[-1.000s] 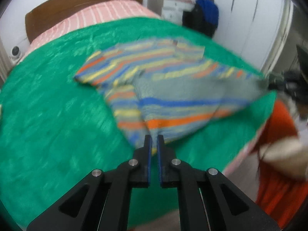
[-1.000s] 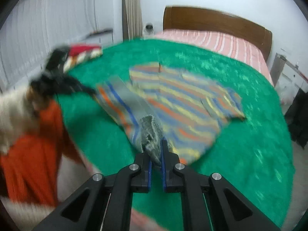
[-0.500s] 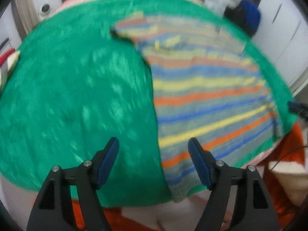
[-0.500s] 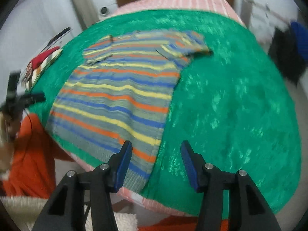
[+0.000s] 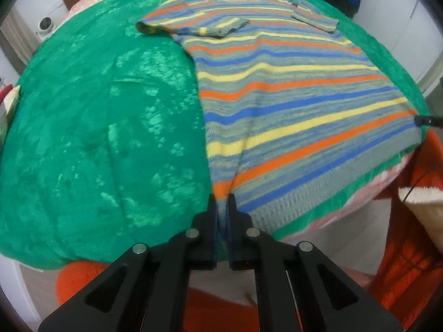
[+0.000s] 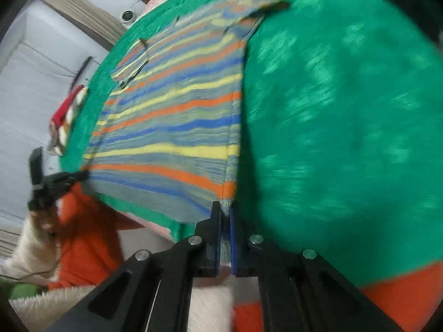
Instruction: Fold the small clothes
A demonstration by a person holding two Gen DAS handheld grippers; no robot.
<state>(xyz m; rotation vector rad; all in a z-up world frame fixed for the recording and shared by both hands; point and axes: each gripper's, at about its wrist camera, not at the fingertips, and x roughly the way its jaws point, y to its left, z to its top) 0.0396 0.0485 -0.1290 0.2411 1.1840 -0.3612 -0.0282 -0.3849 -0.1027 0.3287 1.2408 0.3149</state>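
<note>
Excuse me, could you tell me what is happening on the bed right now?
A person is folding a grey knitted sweater with blue, yellow and orange stripes, spread flat on a green textured blanket. The left gripper has just closed on one bottom corner of its hem, and the right gripper has just closed on the other. The sleeves are already folded in; the body is not yet folded.

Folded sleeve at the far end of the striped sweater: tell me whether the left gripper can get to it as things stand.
Probably not directly. The left gripper is shut on the striped sweater hem; the folded sleeve lies at the far end. Nothing lies between, but it must let go first.
</note>
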